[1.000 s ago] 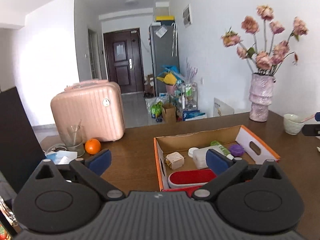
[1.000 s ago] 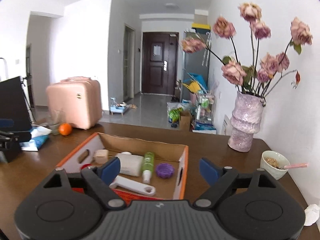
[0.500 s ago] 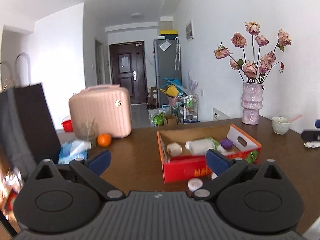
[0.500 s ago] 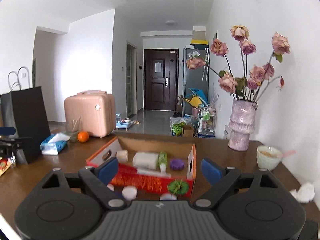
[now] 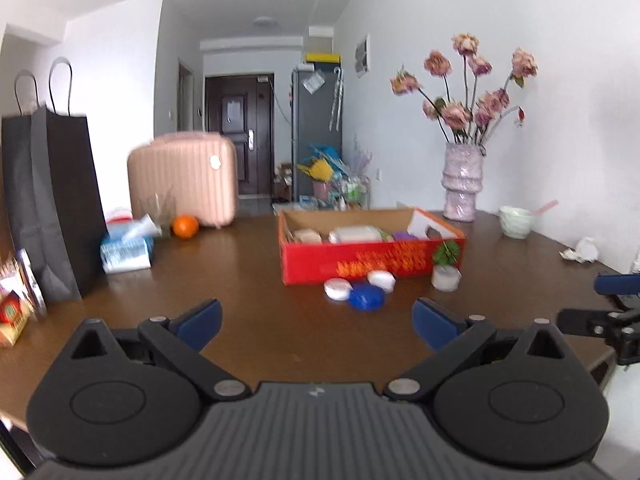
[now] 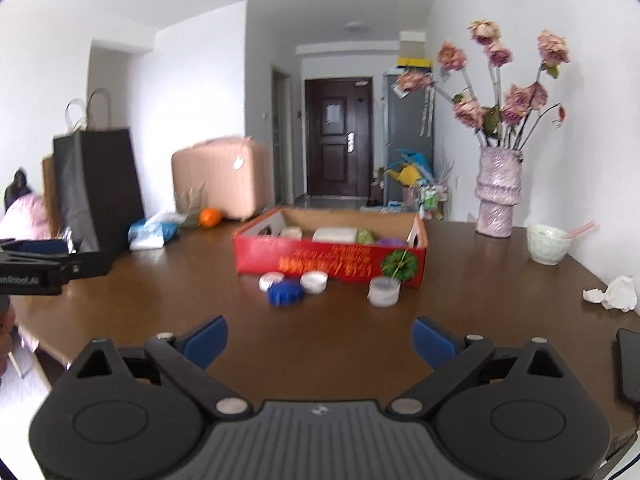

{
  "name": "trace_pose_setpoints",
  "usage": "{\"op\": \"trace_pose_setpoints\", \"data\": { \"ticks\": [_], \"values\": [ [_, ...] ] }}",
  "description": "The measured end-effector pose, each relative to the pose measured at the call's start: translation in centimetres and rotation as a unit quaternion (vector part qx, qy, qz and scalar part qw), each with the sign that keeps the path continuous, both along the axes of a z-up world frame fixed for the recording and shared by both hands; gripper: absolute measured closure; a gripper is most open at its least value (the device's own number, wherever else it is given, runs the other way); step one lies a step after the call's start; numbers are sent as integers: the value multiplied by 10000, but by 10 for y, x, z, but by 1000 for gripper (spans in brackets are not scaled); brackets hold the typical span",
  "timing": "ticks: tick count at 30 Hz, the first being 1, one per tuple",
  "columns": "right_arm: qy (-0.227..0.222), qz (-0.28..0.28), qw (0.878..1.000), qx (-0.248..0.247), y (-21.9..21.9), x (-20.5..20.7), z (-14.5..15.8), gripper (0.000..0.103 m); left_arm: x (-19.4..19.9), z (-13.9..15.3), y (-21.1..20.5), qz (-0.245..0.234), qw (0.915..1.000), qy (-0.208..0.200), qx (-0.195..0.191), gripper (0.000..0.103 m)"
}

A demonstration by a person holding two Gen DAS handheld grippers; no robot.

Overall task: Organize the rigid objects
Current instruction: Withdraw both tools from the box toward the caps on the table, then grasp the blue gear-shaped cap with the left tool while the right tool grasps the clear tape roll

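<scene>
Several items already lie in the red cardboard box [image 6: 332,264], but three white round lids [image 6: 314,281] and a blue round lid [image 6: 285,293] wait outside while the left gripper [image 5: 316,320] and right gripper [image 6: 320,336] hover wide apart, holding nothing.

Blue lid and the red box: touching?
Apart. The right wrist view shows bare table between the blue lid and the red box front wall; the left wrist view shows the same gap.

Brown table [image 5: 248,280]: black paper bag [image 5: 52,200] upright far left, tissue pack [image 5: 126,250] beside it, orange [image 5: 185,226] by pink suitcase [image 5: 184,178]. Right side: flower vase [image 5: 462,182], bowl [image 5: 516,222] with a straw, crumpled tissue [image 6: 612,293], phone [image 6: 628,364] at edge.
</scene>
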State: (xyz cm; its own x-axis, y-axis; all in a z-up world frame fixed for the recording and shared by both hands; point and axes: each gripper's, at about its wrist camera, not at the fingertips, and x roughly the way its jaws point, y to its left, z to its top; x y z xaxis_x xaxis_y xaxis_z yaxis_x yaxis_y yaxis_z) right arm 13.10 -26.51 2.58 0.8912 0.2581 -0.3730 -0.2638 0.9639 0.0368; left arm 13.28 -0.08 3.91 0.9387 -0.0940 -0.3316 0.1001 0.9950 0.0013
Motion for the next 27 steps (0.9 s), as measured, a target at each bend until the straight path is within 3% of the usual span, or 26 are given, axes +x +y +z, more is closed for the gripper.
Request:
{"op": "trace_pose_setpoints", "data": {
  "ticks": [4,7,12,18,21,25,27],
  "values": [
    [176,-113,9998,-29,-2,6,-11,4,9,-15,-7,-35,9996,261,49,0],
    [279,-129,9995,106,-7,18,-16,4,25,-17,-13,76,9993,198,305,0],
    [362,-187,9989,220,-11,50,-24,4,71,-18,-20,-50,9991,222,366,0],
    [533,-284,9981,127,-12,114,-38,5,146,-34,-29,-178,9969,696,316,0],
    [634,-412,9971,65,-15,151,-44,8,188,-46,-30,20,9949,963,304,2],
    [858,-433,9954,9,-15,204,-51,20,225,-59,-38,-278,9919,1233,149,3],
    [936,-463,9945,-17,-14,227,-53,23,236,-63,-45,-479,9904,1294,87,10]
  ]
}}
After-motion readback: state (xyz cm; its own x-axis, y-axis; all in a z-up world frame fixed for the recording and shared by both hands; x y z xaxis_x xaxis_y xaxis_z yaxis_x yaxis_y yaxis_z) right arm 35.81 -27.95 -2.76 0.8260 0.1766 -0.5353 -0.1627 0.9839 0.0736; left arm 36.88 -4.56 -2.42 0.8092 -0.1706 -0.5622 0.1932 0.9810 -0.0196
